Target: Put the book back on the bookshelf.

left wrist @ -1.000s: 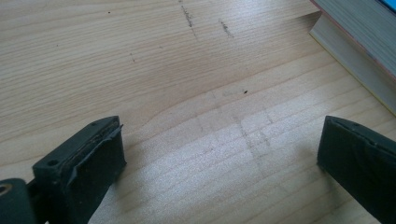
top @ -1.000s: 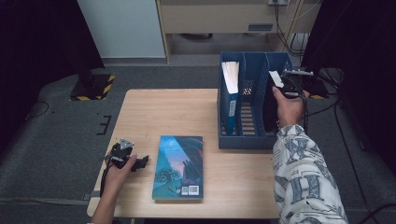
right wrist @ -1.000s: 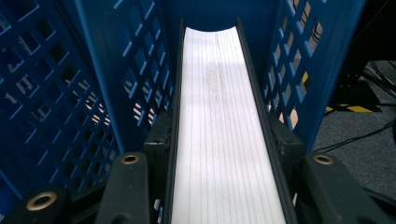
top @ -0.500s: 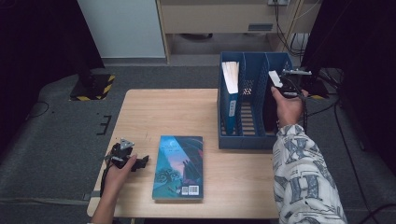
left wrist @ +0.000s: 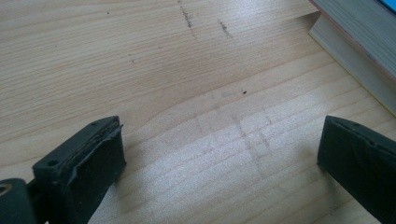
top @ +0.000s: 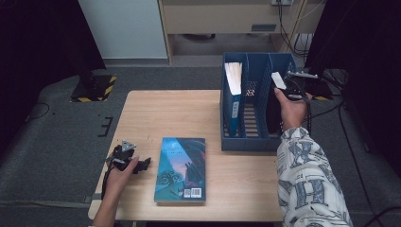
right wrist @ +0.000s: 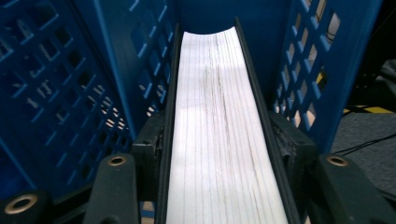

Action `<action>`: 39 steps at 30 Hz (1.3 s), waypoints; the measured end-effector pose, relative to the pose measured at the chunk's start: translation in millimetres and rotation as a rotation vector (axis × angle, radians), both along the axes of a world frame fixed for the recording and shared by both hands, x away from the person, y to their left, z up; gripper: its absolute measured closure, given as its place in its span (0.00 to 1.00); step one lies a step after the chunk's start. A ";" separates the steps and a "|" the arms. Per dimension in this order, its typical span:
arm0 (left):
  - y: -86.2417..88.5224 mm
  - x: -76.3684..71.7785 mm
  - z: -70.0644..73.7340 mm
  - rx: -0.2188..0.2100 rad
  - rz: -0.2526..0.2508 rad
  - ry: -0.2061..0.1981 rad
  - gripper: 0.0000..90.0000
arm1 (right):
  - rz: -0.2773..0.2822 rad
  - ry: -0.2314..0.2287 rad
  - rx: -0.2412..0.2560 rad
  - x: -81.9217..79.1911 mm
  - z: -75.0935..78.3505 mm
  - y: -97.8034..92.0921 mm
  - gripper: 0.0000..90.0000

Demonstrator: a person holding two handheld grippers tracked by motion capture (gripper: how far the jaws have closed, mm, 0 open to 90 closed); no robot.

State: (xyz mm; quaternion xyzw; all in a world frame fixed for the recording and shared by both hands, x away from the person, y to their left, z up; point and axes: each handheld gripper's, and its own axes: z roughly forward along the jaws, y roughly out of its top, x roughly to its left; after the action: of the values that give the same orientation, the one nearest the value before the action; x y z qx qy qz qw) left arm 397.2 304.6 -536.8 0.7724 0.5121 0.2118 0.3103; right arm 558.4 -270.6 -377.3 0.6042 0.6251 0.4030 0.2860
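Note:
A black-covered book [right wrist: 219, 121] with white page edges stands in the right compartment of the blue file rack [top: 257, 101]; my right gripper [right wrist: 218, 140] is shut on it, jaws pressing both covers. In the high view that book [top: 275, 97] sits upright under my right gripper [top: 295, 85]. A blue-spined book [top: 232, 92] stands in the rack's left compartment. A teal-covered book [top: 182, 168] lies flat on the wooden table [top: 165, 113]. My left gripper [top: 130, 161] rests open on the table just left of it; the left gripper view shows its jaws wide apart over bare wood, with the book's page edges [left wrist: 355, 51] at upper right.
The rack's middle compartment [top: 251, 109] holds nothing. Grey floor surrounds the table; a yellow-black striped block [top: 92, 87] lies on the floor at back left. Cables [top: 326, 104] trail on the floor to the right of the rack.

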 end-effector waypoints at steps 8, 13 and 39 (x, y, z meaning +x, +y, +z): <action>-0.2 0.0 0.0 0.000 0.000 0.000 0.00 | 0.013 -0.001 0.049 -4.3 2.0 -1.1 0.47; -0.6 0.1 0.0 0.000 -0.001 0.000 0.00 | 0.024 -0.008 0.068 -7.1 4.7 -3.2 0.47; -1.9 0.6 -0.2 -0.003 -0.003 -0.002 0.00 | 0.070 -0.030 0.133 -14.8 2.4 -10.4 0.33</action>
State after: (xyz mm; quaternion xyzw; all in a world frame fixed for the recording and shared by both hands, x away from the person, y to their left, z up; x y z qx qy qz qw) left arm 397.9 302.6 -537.0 0.7725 0.5110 0.2116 0.3122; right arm 543.6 -281.0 -374.9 0.5934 0.6134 0.4624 0.2404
